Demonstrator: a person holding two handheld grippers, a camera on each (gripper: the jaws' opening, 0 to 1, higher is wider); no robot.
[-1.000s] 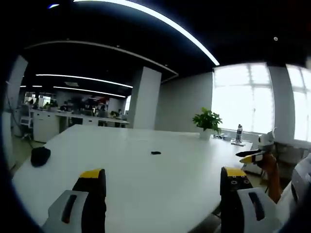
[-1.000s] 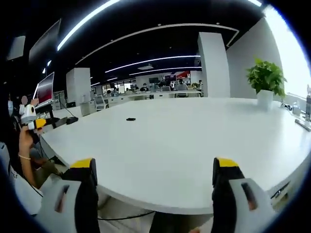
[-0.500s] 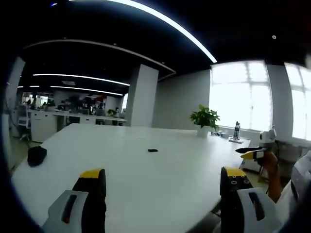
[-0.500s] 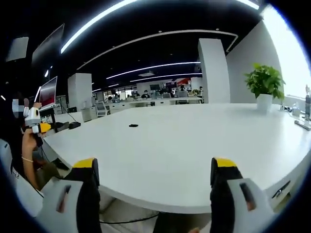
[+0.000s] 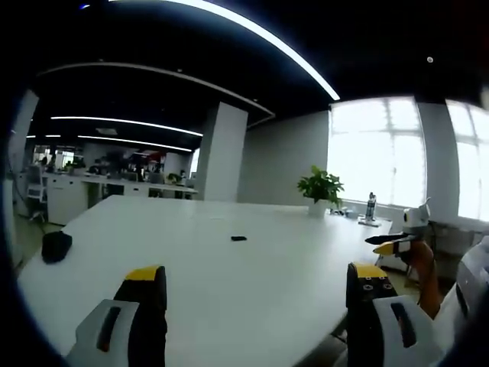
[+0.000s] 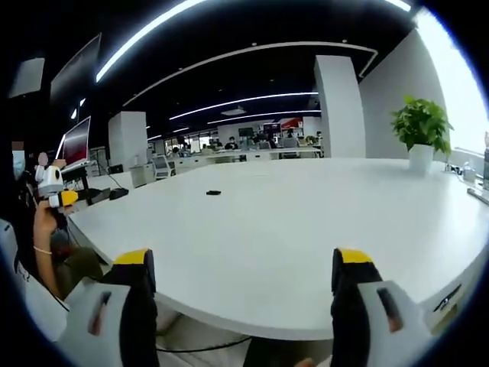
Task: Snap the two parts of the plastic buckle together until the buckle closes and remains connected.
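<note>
Left gripper view: the left claw (image 5: pixel 256 294) has its two yellow-tipped jaws spread wide apart with nothing between them, held low over the near edge of the white worktop (image 5: pixel 199 267).
Buckle: a small dark object (image 5: pixel 238 238) lies flat out on the worktop, well apart from both claws; too small to tell whether it is one piece or two.
Right gripper view: the right claw (image 6: pixel 243 279) is likewise wide open and empty, poised above the worktop edge (image 6: pixel 306 229); the small dark buckle (image 6: pixel 213 193) sits far ahead, left of centre.
Other claw seen: the right claw shows at the right edge of the left gripper view as a yellow and white tip (image 5: pixel 397 245); the left claw appears at the left edge of the right gripper view (image 6: pixel 55 195), held by a hand (image 6: pixel 42 222).
Worktop items: a black pouch-like thing (image 5: pixel 55 246) near the left corner; a potted plant (image 5: pixel 320 189) at the far side; a bottle (image 5: pixel 371 208) by the window.
Room: open office with ceiling light strips and a white pillar (image 6: pixel 338 107).
</note>
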